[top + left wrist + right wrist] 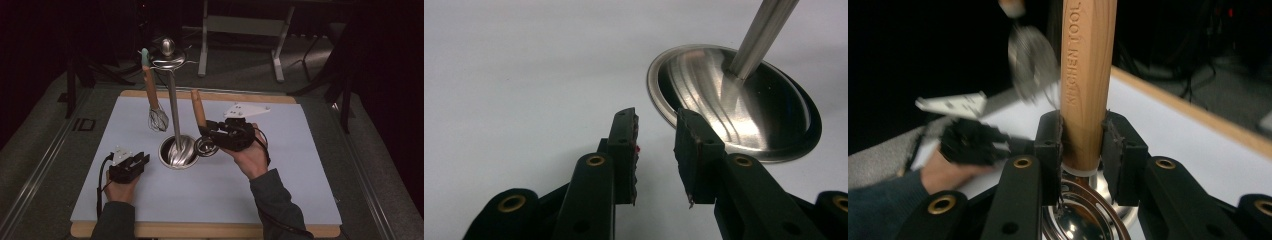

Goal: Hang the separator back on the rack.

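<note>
A steel utensil stand rises from a round base (178, 151) (734, 105) by a thin pole (174, 107) (761, 35). A whisk (158, 119) (1030, 62) with a wooden handle hangs from its top hook. My right gripper (204, 131) (1082, 150) is shut on the wooden handle (198, 108) (1087, 75) of a second utensil, held upright just right of the base. That utensil's shiny metal bowl (205, 147) (1083, 215) hangs below the jaws. My left gripper (141, 161) (656, 150) rests open on the mat left of the base, with nothing between its jaws.
A white mat (280, 190) covers a wooden board (210, 231) whose edge shows at front and back. A grey frame (240, 25) stands on the dark floor behind the table. The left hand (943, 172) lies on the mat.
</note>
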The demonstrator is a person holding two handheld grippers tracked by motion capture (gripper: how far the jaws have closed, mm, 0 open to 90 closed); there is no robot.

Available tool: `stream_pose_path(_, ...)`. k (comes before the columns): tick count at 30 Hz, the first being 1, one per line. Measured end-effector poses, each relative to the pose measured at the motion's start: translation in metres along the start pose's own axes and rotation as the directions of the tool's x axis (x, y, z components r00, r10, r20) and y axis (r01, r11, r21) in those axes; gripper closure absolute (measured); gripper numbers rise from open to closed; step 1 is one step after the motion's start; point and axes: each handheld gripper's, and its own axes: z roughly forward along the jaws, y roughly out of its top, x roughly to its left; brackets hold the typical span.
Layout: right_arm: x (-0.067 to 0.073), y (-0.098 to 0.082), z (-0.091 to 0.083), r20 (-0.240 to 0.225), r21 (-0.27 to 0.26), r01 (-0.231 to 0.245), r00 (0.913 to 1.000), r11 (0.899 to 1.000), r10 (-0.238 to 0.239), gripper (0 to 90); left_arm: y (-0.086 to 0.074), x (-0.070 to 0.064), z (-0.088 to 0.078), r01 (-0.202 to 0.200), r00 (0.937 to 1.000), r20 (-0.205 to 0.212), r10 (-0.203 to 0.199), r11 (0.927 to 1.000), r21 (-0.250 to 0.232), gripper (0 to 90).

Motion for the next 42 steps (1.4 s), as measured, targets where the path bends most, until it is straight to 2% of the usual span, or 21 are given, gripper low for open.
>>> stream_pose_path(5,0.016,0.025,-0.009,-0.020,-0.056,0.052,0.9984,0.997,-0.053,70.8,0.000,0.000,0.000,0.001,1.0000,0.000,-0.001,1.0000,-0.001,70.3)
stream_pose_path(9,0.025,0.037,-0.012,-0.032,-0.094,0.068,0.9970,0.993,-0.071,70.8,0.000,0.000,0.000,0.001,1.0000,0.000,-0.001,1.0000,0.001,70.3)
stream_pose_path(16,0.032,0.048,-0.005,-0.052,-0.093,0.083,0.9947,0.992,-0.088,70.8,0.000,0.000,0.000,0.001,1.0000,0.000,-0.001,1.0000,0.000,70.3)
stream_pose_path(22,0.024,0.050,0.008,-0.047,-0.071,0.048,0.9976,0.996,-0.052,70.8,0.000,0.000,0.000,0.003,1.0000,0.001,-0.003,1.0000,-0.002,70.3)
stream_pose_path(26,0.021,0.049,0.016,-0.052,-0.063,0.042,0.9976,0.997,-0.045,69.7,0.000,0.000,0.000,0.002,1.0000,0.001,-0.002,1.0000,-0.001,70.3)
stream_pose_path(29,0.021,0.047,0.018,-0.047,-0.057,0.044,0.9978,0.997,-0.047,61.0,0.000,0.000,0.000,0.003,1.0000,0.002,-0.003,1.0000,-0.001,70.3)
stream_pose_path(34,0.013,0.038,0.011,-0.043,-0.069,0.010,0.9990,0.998,-0.013,53.9,0.000,0.000,0.000,0.000,1.0000,0.001,0.000,1.0000,0.000,70.3)
stream_pose_path(37,0.002,0.031,0.007,-0.018,-0.046,-0.013,0.9998,0.999,0.012,52.2,0.000,0.000,0.000,0.001,1.0000,0.000,-0.001,1.0000,0.001,70.3)
stream_pose_path(42,-0.017,0.015,0.004,0.063,0.007,-0.046,0.9970,0.999,0.046,50.4,0.000,0.000,0.000,0.002,1.0000,0.000,-0.002,1.0000,0.003,70.3)
